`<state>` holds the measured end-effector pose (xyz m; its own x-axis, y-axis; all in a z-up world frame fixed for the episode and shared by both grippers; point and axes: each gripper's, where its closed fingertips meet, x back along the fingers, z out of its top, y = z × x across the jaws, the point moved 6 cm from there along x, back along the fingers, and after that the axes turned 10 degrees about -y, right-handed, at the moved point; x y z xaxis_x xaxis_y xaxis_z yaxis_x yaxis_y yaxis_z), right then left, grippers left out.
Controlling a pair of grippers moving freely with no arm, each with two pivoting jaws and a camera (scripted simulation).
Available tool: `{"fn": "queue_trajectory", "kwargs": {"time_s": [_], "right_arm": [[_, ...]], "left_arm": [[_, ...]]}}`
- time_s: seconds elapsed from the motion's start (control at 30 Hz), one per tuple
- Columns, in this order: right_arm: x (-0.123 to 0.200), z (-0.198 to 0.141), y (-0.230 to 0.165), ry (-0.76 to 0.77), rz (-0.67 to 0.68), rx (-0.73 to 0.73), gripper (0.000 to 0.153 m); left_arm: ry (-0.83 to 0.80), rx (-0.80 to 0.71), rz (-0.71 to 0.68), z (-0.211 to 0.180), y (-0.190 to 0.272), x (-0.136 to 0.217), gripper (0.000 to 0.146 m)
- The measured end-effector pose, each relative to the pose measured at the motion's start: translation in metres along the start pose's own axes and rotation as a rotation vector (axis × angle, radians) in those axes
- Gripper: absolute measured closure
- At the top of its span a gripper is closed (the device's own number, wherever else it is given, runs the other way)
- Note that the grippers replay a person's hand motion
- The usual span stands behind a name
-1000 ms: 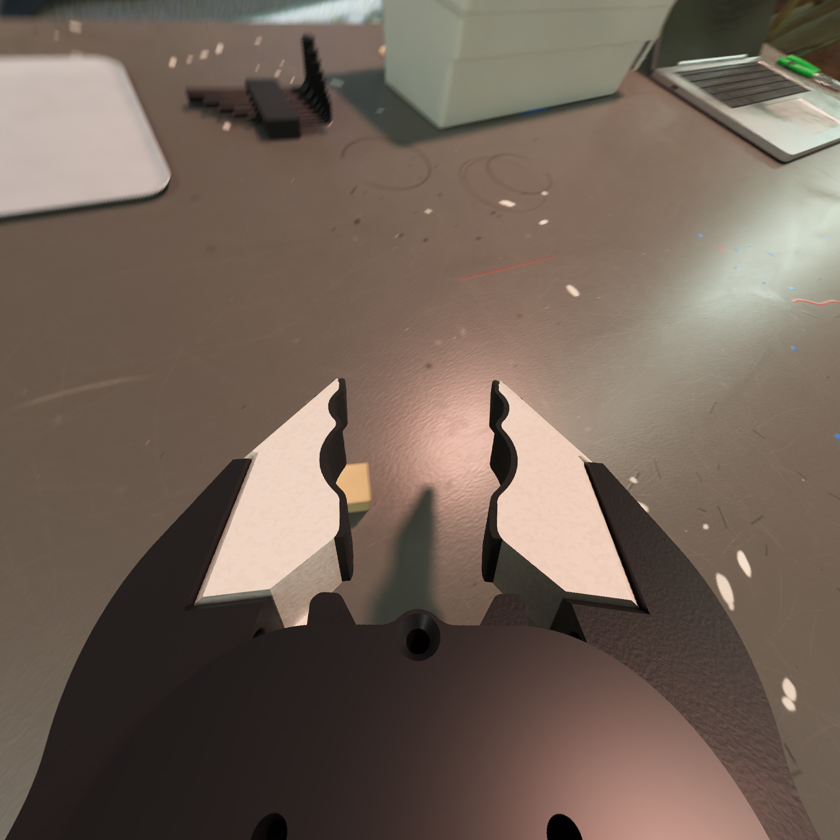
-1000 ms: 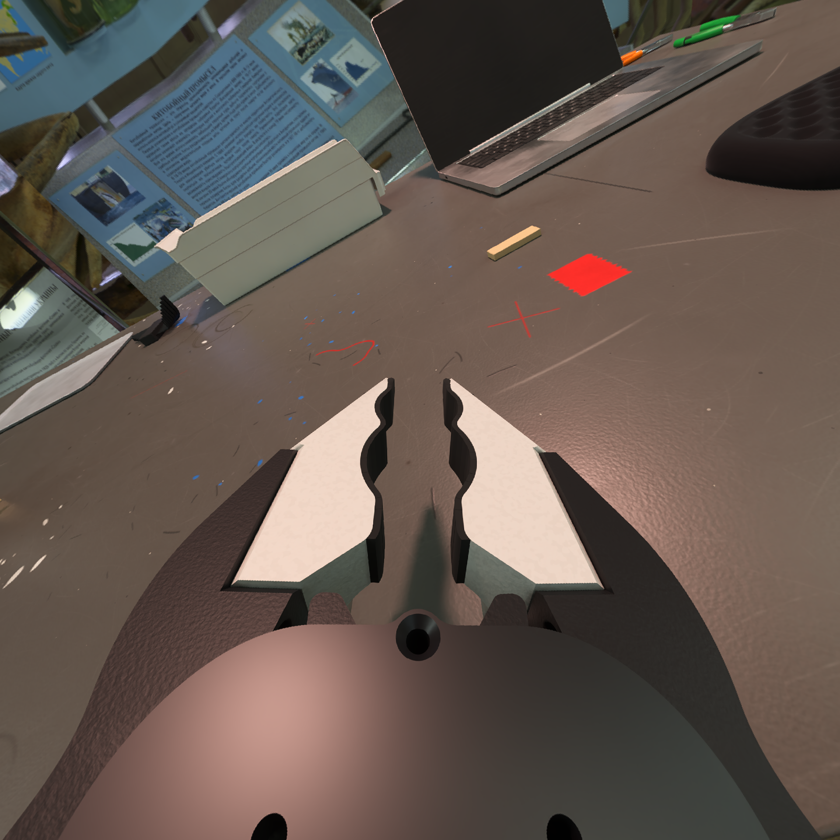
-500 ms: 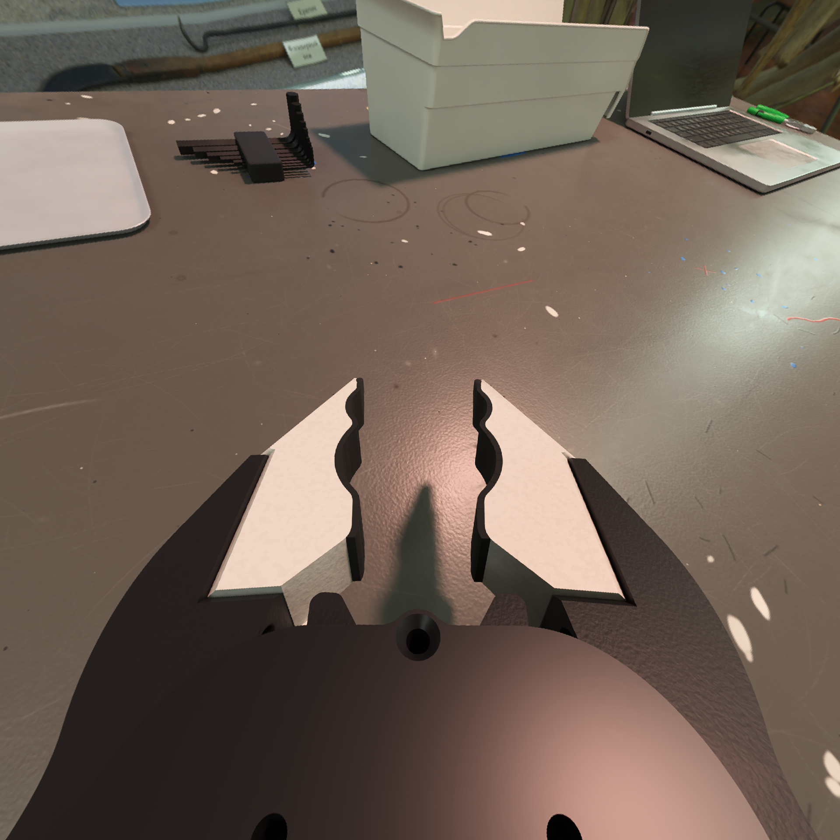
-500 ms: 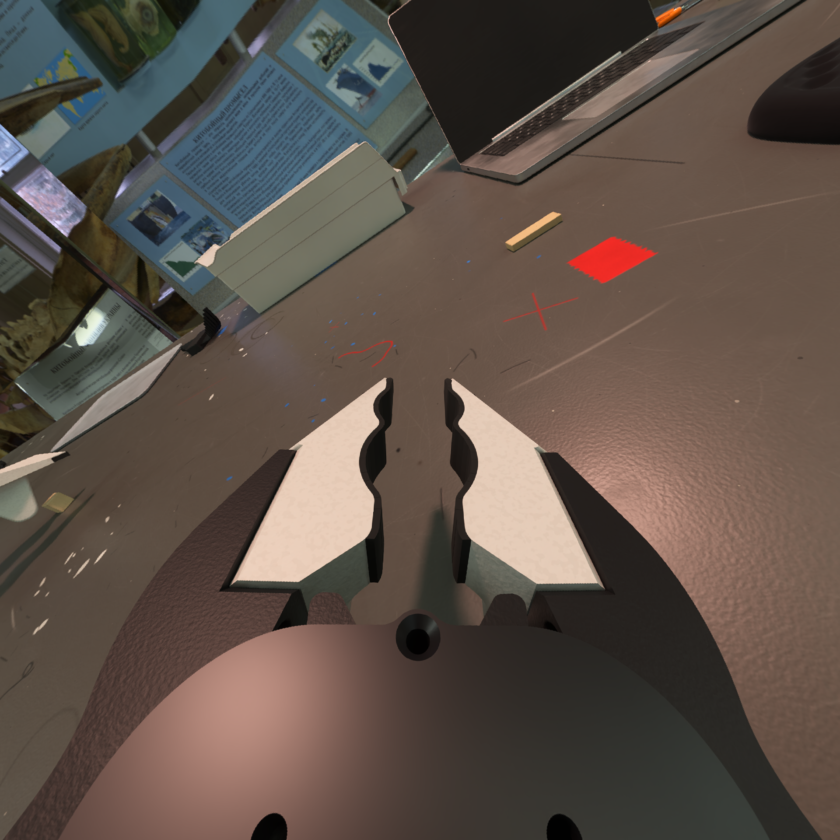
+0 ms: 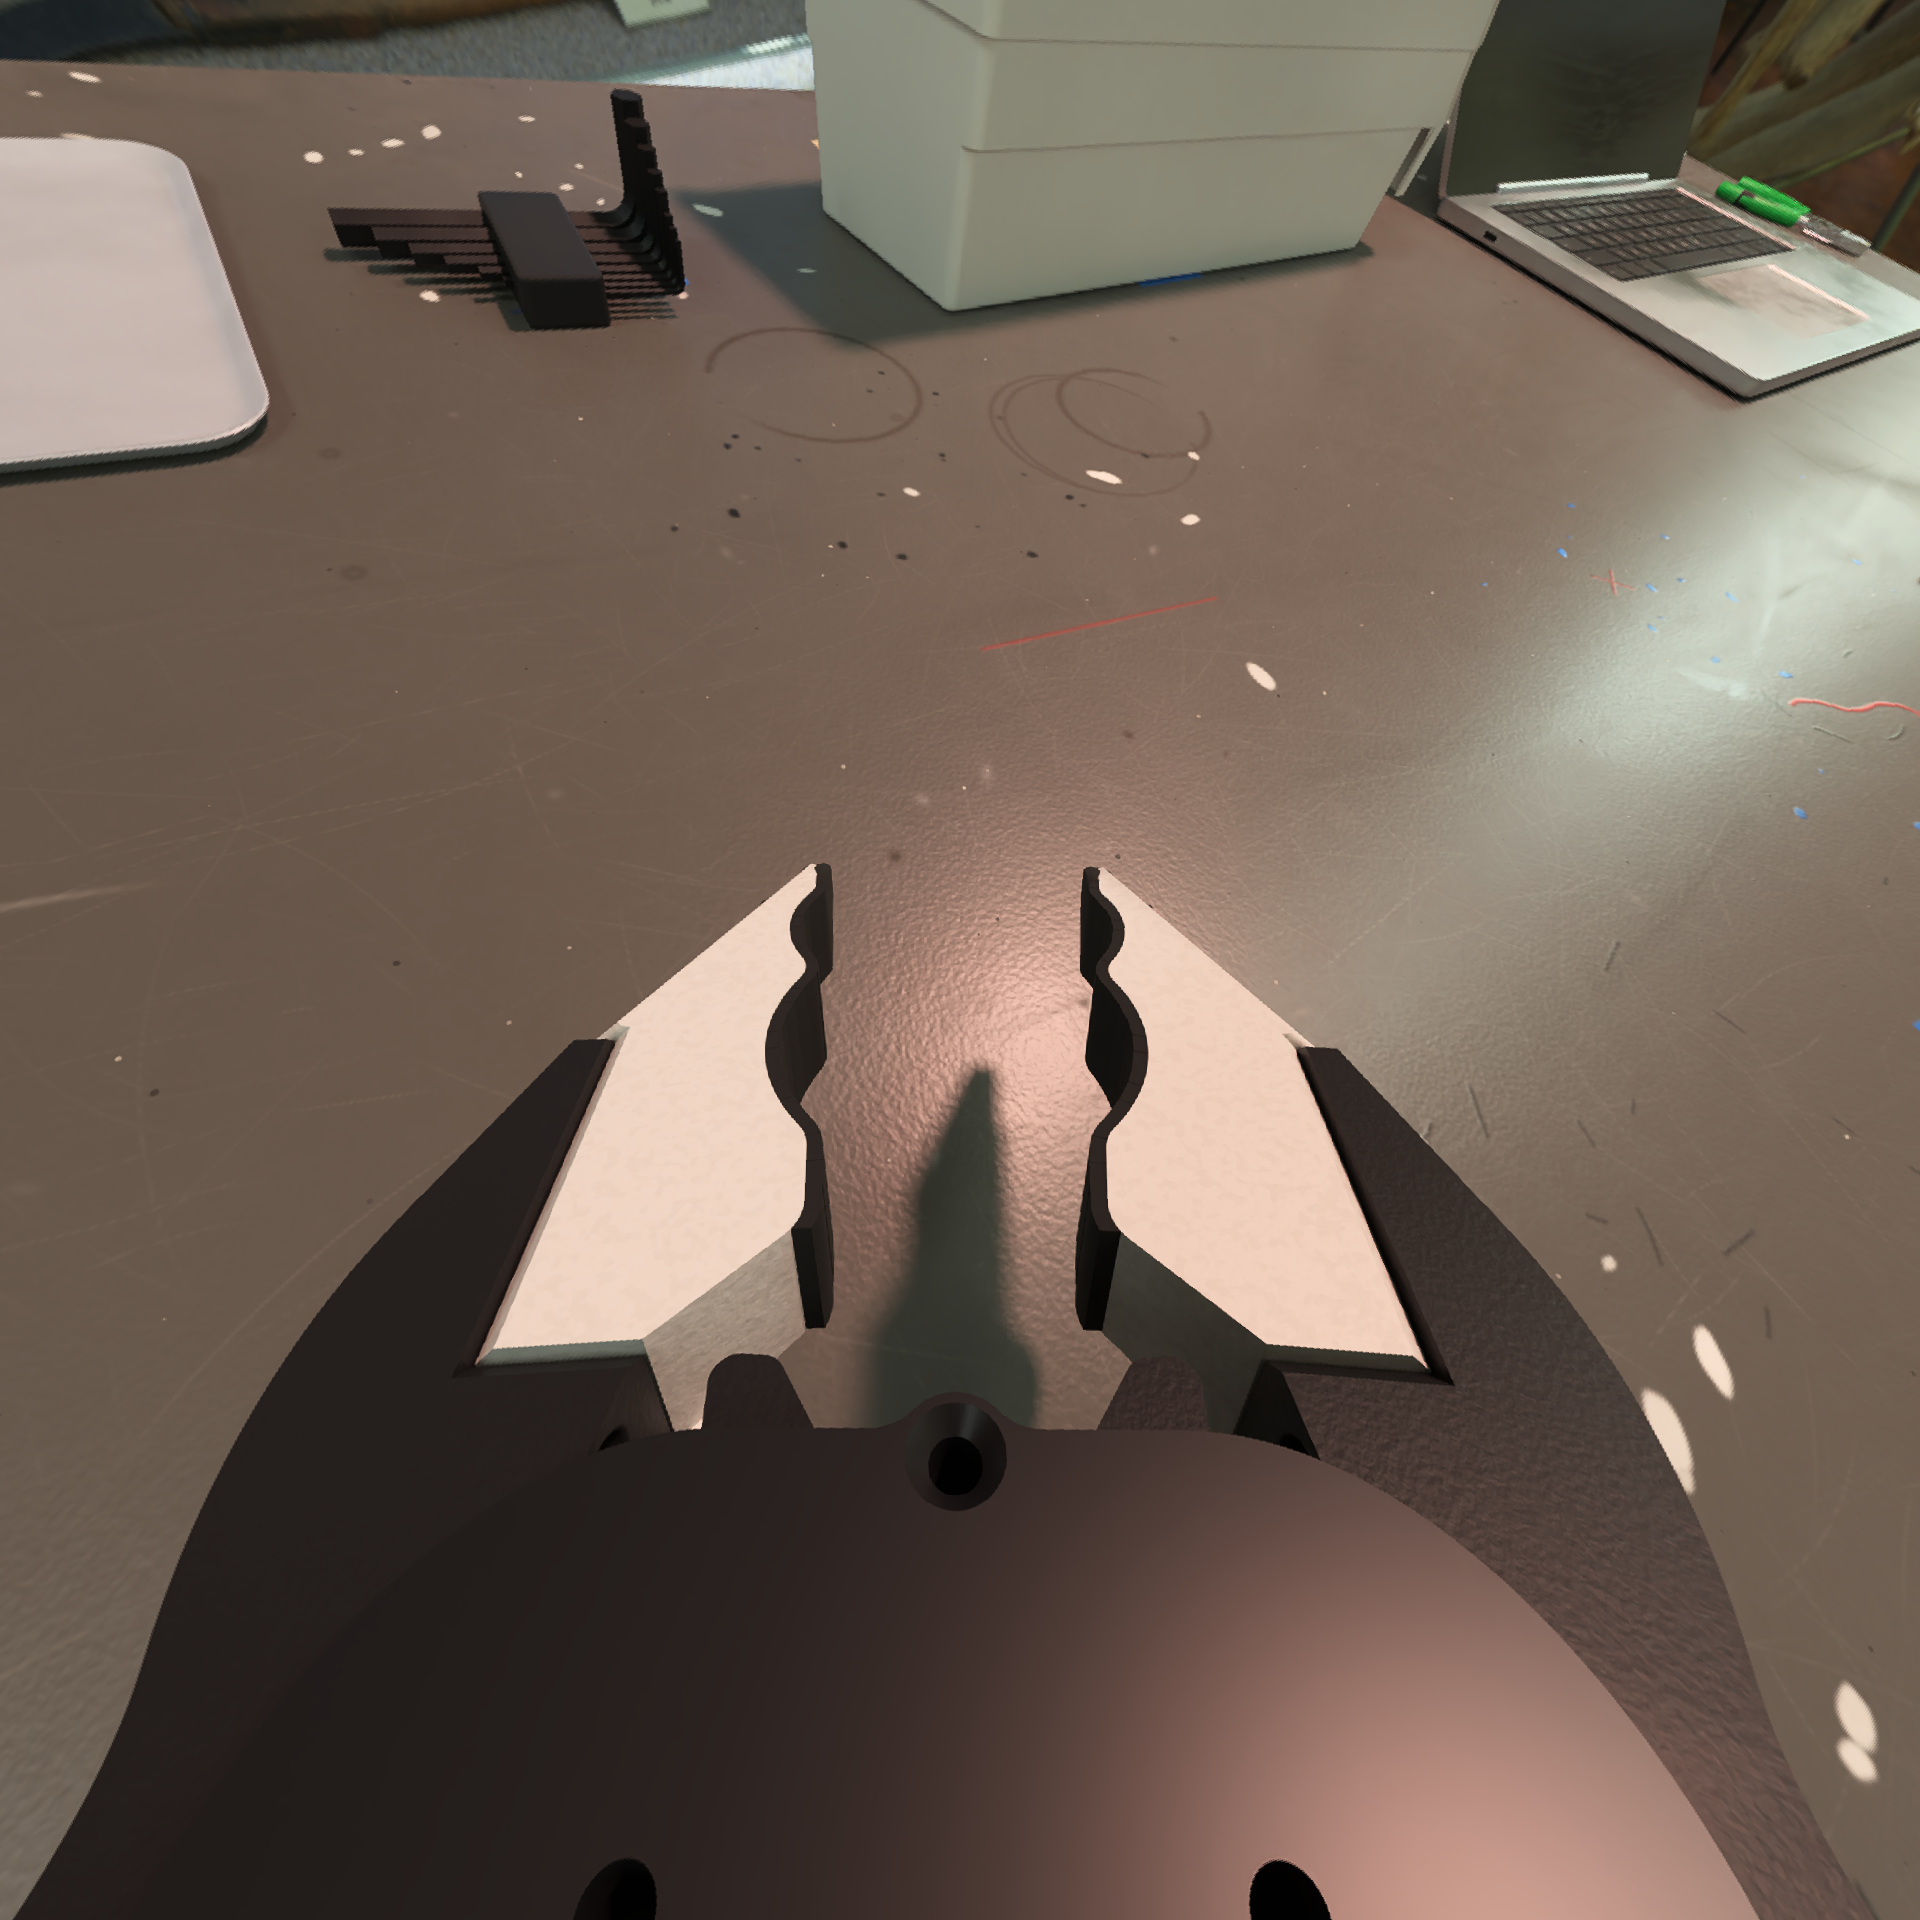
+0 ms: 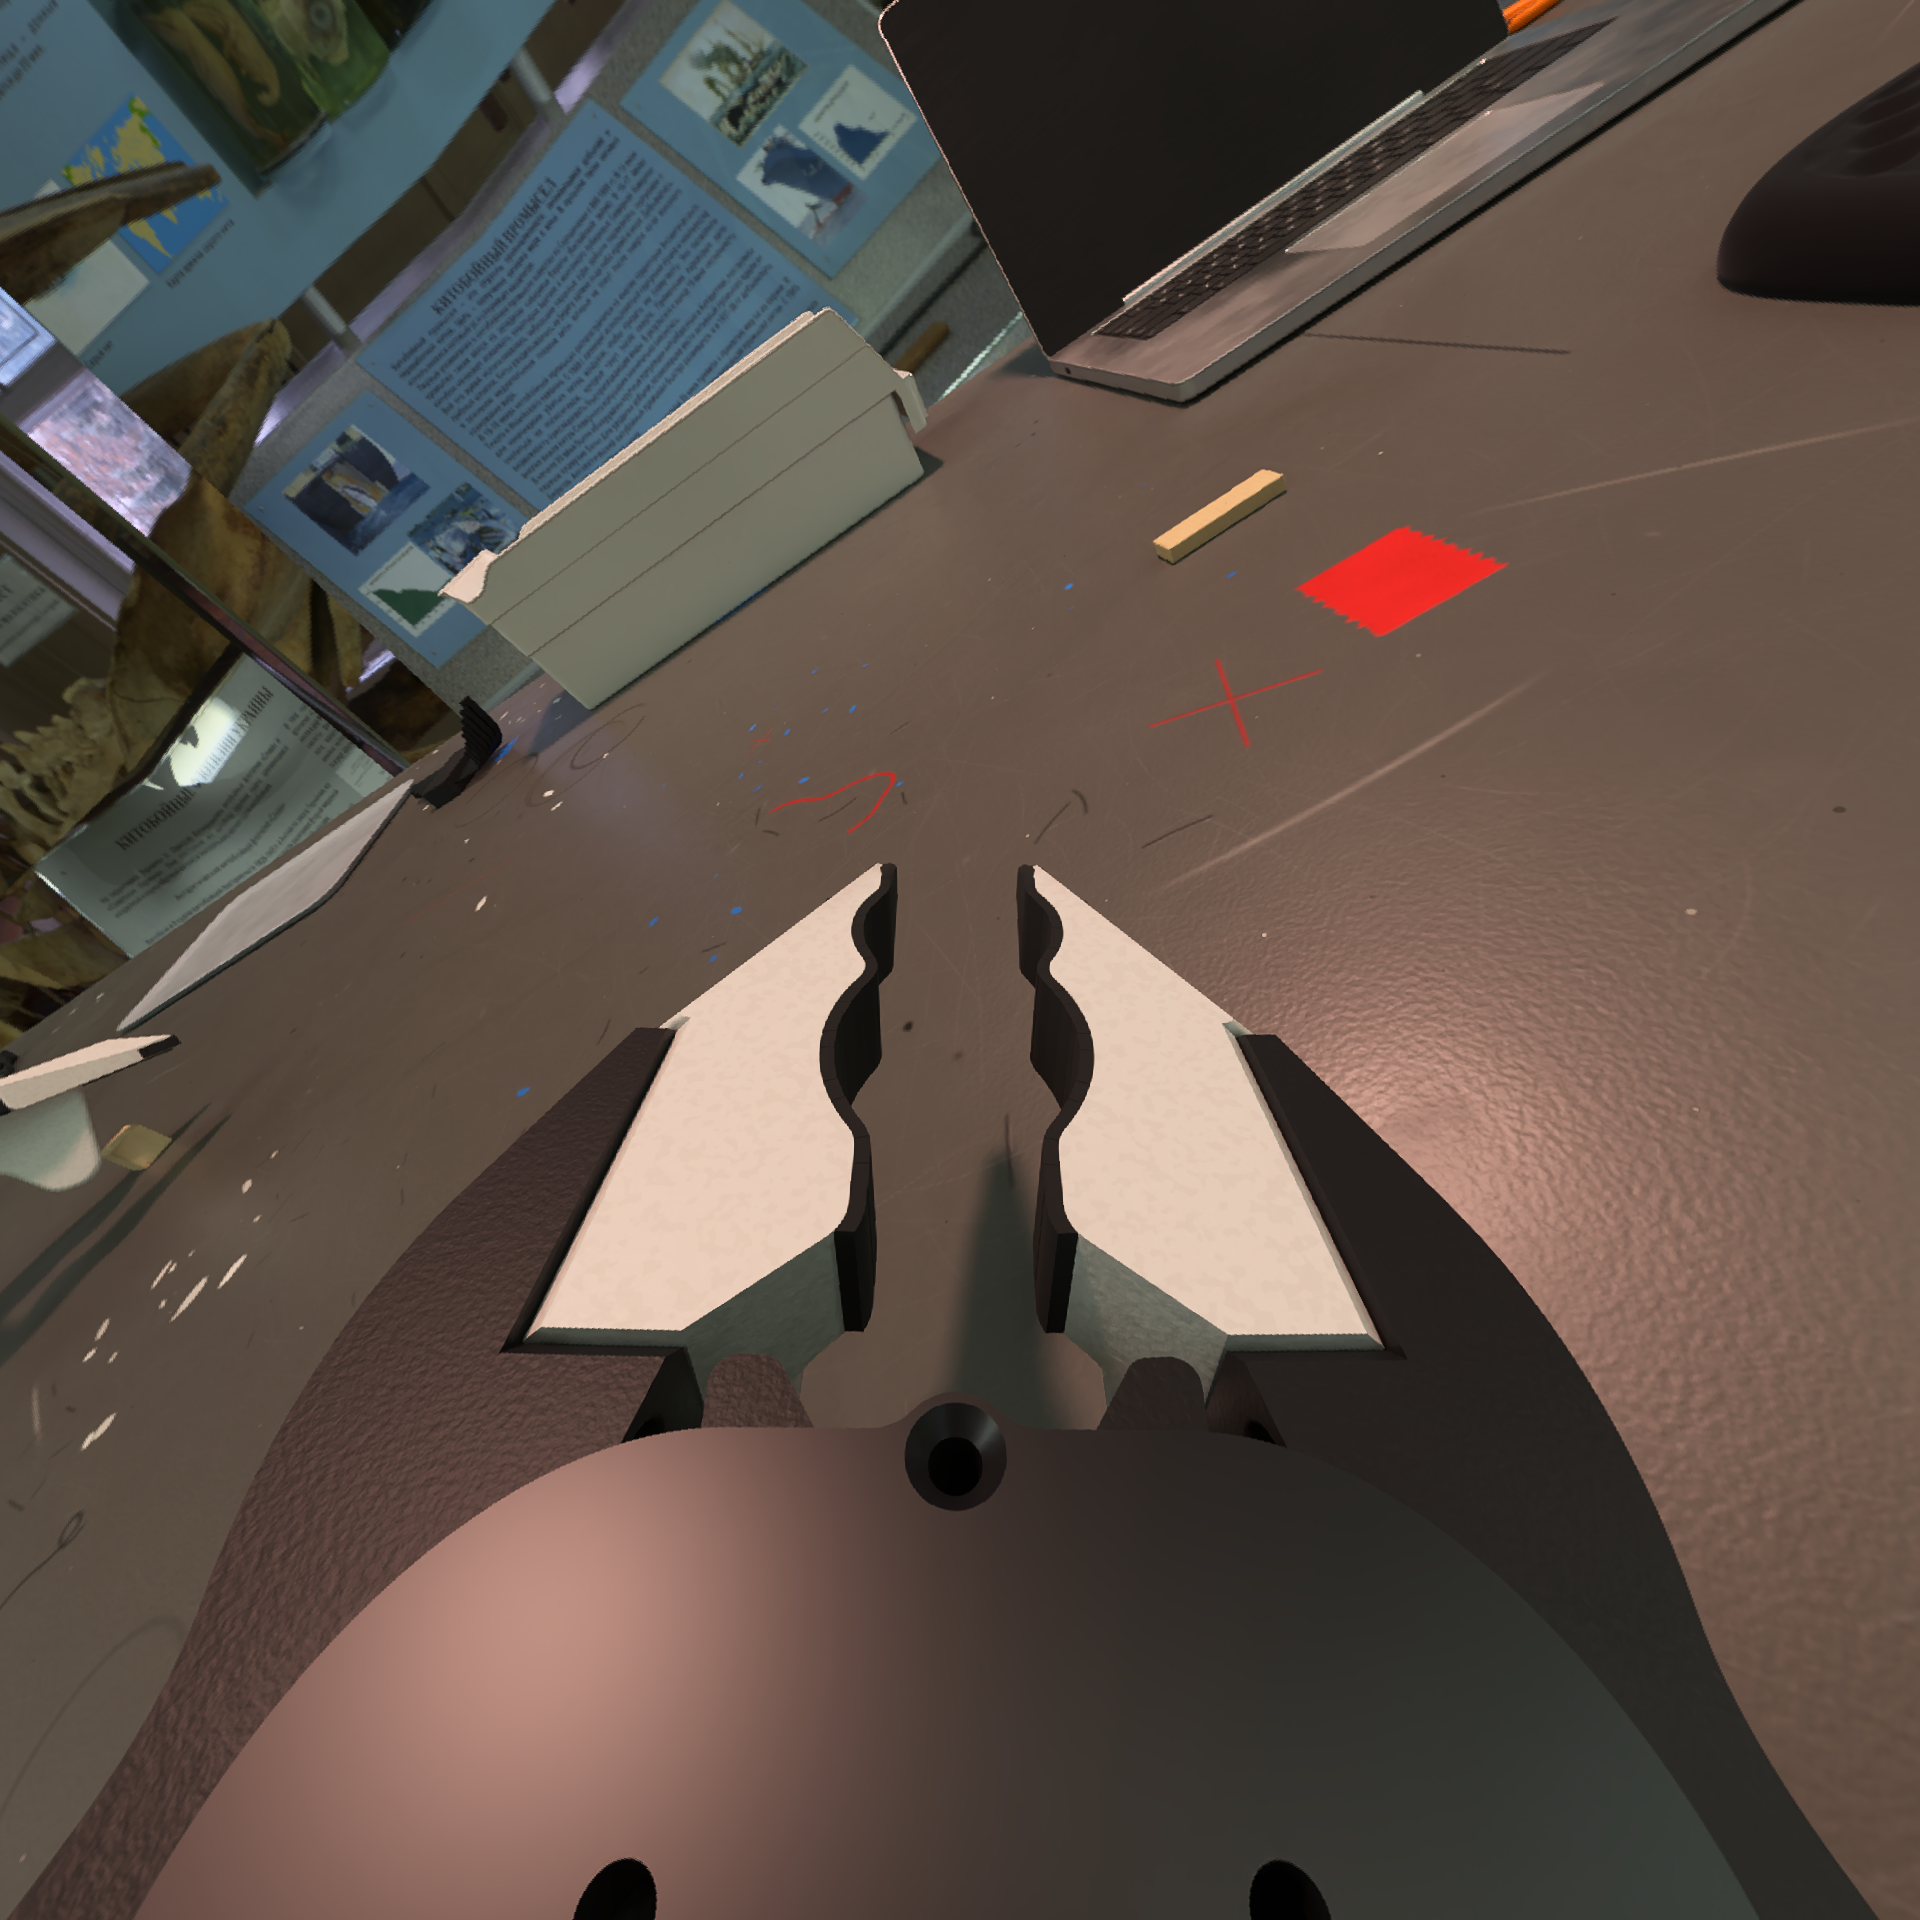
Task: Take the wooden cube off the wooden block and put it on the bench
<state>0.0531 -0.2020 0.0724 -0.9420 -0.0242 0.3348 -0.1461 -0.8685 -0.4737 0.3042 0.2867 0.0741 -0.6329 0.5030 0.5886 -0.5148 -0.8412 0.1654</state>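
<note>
Wooden cube (image 6: 135, 1144) is seen resting on the bench (image 6: 1558, 1039), well apart from the wooden block (image 6: 1219, 515), so the placement is judged done. Nothing is held: the left gripper (image 5: 956, 883) and right gripper (image 6: 956, 883) are both parted and empty.

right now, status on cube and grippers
Left gripper open, empty. Right gripper open, empty. Wooden cube on bench, off wooden block. Nothing blocking.

The left wrist view looks forward and down over the bench (image 5: 1351, 831) from close above, level. The right wrist view sits as close but rolled sideways. Both catch the white bin (image 5: 1122, 177) (image 6: 717, 551) (and the laptop (image 5: 1683, 270) (image 6: 1247, 187)).
</note>
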Motion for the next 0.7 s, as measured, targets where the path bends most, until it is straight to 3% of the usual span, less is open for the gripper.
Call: {"fn": "queue_trajectory", "kwargs": {"time_s": [0.2, 0.4, 0.7], "right_arm": [[0.004, 0.001, 0.002, 0.045, -0.003, -0.026, 0.130], [0.023, -0.001, 0.003, 0.254, -0.068, -0.061, 0.131], [0.042, 0.003, 0.007, 0.415, 0.005, -0.167, 0.127]], "left_arm": [[-0.014, -0.017, -0.001, 0.000, 0.002, -0.002, 0.098], [-0.025, -0.107, 0.003, 0.001, 0.009, -0.005, 0.098], [-0.028, -0.147, 0.035, 0.000, 0.012, -0.006, 0.098]]}}
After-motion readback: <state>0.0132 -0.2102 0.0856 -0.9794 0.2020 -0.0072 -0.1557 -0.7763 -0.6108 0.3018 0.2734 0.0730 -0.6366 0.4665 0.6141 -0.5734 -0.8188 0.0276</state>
